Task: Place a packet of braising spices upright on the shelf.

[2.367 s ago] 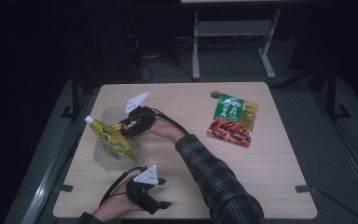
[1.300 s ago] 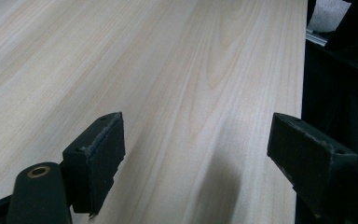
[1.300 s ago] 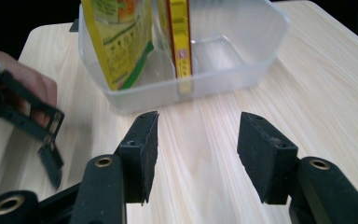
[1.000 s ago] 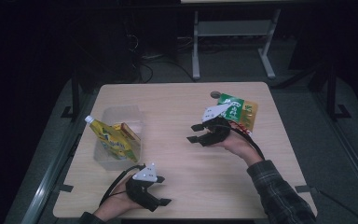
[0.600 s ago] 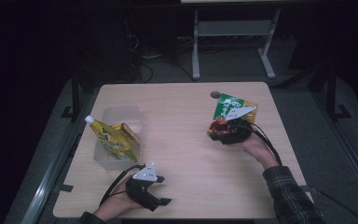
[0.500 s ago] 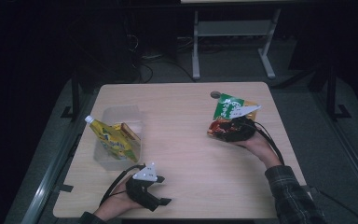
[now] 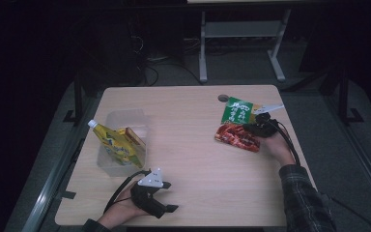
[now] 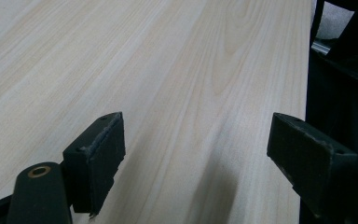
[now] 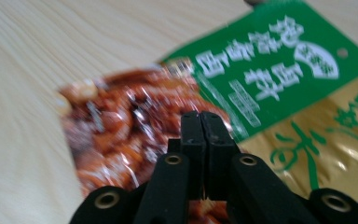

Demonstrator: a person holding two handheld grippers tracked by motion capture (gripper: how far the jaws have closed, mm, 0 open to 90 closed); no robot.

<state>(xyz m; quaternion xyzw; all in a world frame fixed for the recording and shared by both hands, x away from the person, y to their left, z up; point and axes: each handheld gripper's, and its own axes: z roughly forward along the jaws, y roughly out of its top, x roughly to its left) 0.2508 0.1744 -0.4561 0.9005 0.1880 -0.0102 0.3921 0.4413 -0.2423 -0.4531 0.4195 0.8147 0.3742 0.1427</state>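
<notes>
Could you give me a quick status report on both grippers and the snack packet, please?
Right gripper jaws just closed, pinching the snack packet. Left gripper open, idle over the table. Nothing blocking the packet.

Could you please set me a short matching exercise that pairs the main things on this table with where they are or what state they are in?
Things:
1. yellow pouch
2. green and red snack packet
3. left gripper
4. right gripper

Descriptions:
A. jaws wide apart over bare wood, near edge
B. standing in the clear plastic tub
C. jaws pressed together at the packet
D. lying flat at the table's right side

Pairs: 1-B, 2-D, 3-A, 4-C
</notes>
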